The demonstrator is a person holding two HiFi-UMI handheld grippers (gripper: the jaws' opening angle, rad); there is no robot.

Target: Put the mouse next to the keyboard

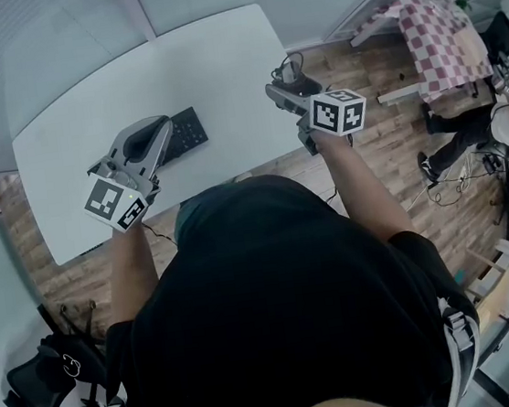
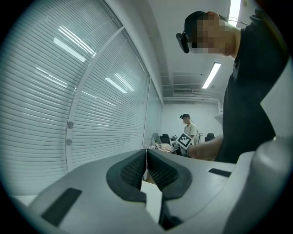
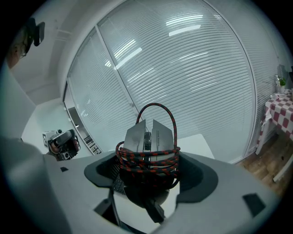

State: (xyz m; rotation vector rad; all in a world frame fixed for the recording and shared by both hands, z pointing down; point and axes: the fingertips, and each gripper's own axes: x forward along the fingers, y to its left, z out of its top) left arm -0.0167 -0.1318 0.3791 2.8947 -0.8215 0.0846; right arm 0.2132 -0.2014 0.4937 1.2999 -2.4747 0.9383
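The right hand-held gripper (image 1: 281, 91) (image 3: 149, 170) is clamped on the mouse (image 3: 149, 133) (image 1: 289, 76), whose red-and-black cable (image 3: 147, 161) is wound round its body with one loop standing up over the top. Mouse and gripper are held up in the air by the right edge of the white tabletop (image 1: 204, 57). The keyboard (image 1: 183, 131) lies near the tabletop's near edge, well apart from the mouse. The left hand-held gripper (image 1: 151, 139) (image 2: 146, 168) is held above the keyboard's left end, its jaws pressed together with nothing between them.
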